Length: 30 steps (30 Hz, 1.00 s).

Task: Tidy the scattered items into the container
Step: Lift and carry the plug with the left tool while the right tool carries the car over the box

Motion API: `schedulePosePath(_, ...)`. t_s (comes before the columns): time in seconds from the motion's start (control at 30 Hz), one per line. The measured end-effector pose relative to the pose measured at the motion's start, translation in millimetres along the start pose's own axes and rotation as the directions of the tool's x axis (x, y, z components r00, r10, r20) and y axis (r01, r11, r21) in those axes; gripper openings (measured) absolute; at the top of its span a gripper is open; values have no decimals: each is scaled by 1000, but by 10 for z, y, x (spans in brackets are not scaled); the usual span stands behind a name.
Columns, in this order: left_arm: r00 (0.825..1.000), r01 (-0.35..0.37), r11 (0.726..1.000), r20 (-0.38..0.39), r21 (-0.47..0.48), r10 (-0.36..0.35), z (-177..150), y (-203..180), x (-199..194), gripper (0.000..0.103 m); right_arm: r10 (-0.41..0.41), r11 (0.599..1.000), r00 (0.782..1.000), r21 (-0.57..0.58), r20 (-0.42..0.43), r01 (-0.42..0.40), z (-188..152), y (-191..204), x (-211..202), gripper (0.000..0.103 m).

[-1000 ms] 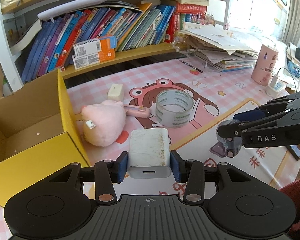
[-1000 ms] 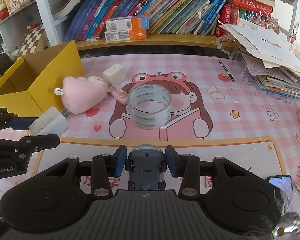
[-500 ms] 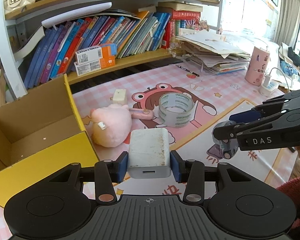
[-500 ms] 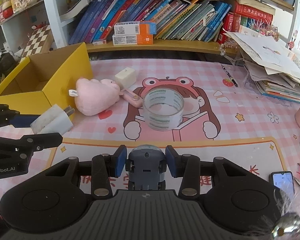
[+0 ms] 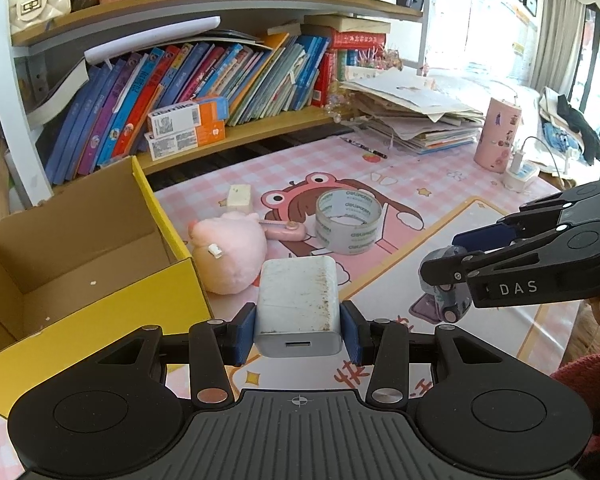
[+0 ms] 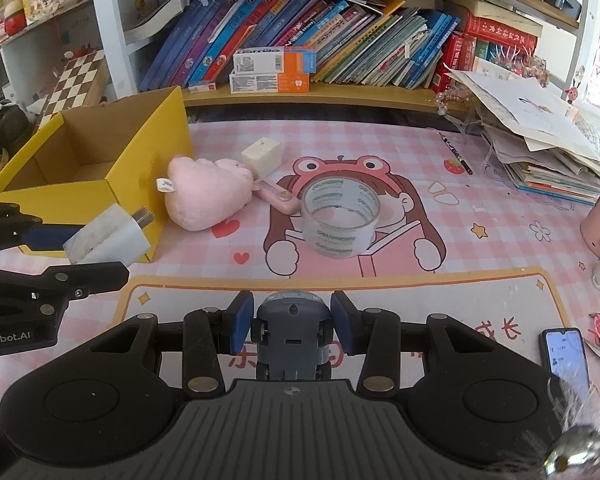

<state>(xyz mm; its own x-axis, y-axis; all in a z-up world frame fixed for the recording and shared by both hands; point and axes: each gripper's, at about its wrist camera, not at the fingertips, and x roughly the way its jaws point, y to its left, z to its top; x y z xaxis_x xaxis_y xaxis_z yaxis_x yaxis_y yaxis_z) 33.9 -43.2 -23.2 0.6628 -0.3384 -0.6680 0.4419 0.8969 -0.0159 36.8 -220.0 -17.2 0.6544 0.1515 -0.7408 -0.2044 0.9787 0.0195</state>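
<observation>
Bright daylight floods in from the window [image 5: 496, 20] at one o'clock, washing it out. Both views stay sharp, with fisheye bending and dark corners at the edges.

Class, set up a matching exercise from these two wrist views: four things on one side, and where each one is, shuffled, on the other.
Things:
1. white charger
2. toy car
3. tape roll
4. pink plush

Places:
A. standing on the frog picture of the mat
B. clamped in the right gripper
C. lying beside the yellow box
D. clamped in the left gripper

Pairs: 1-D, 2-B, 3-A, 4-C
</observation>
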Motion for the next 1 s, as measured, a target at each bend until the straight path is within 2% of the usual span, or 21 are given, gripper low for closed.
schedulePosePath(0.67, 1000, -14, 999, 12, -48, 14, -173, 394, -238, 42, 45, 996, 999, -80, -12, -46, 68, 562, 68, 40)
schedulePosePath(1.0, 1000, -8, 998, 11, -59, 9, -217, 485, -262, 42, 46, 994, 999, -97, -21, -48, 88, 685, 97, 40)
